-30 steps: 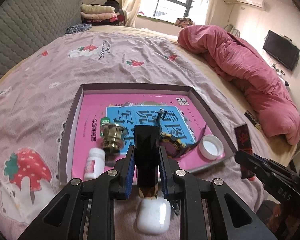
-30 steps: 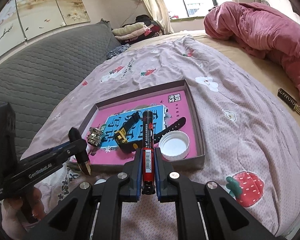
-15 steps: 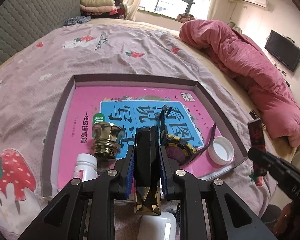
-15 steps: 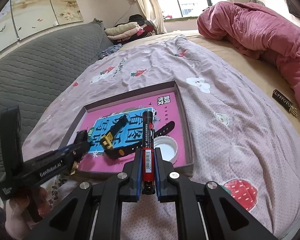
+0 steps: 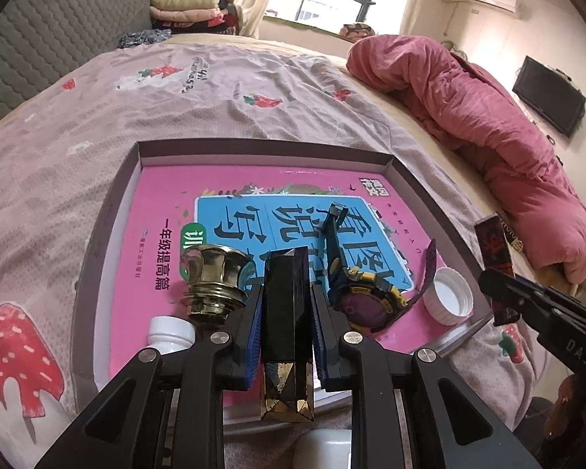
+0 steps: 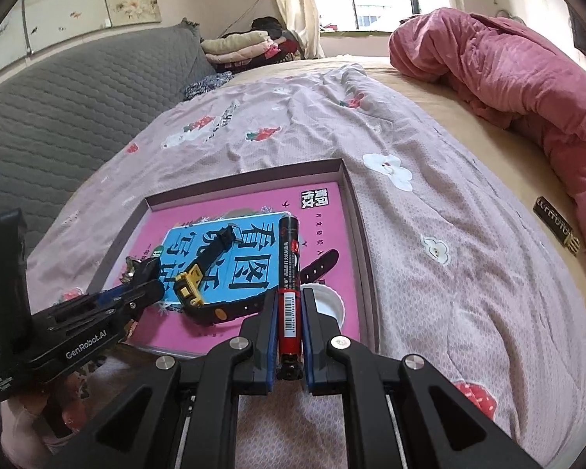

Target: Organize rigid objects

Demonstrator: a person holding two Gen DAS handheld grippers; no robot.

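Note:
A shallow grey box [image 5: 109, 211] with a pink book [image 5: 156, 203] in it lies on the bed. My left gripper [image 5: 285, 301] is shut on a black faceted bar with a gold end [image 5: 287, 312], held over the box's near edge. My right gripper [image 6: 289, 308] is shut on a red and black battery [image 6: 289, 269], over the box's [image 6: 355, 211] near right corner. In the box lie a gold metal knob [image 5: 213, 281], a white bottle [image 5: 172, 332], a black and yellow watch [image 5: 363, 293] and a white cap [image 5: 449, 297].
A white case [image 5: 324, 449] lies on the sheet below my left gripper. A pink quilt [image 6: 527, 78] is heaped at the right. A small black and gold bar [image 6: 556, 230] lies on the bare mattress. A grey padded headboard [image 6: 78, 117] runs along the left.
Both grippers have moved forward toward the box, each still holding its object. The left one now hangs over the box's near edge, and the white case has slid almost out of view.

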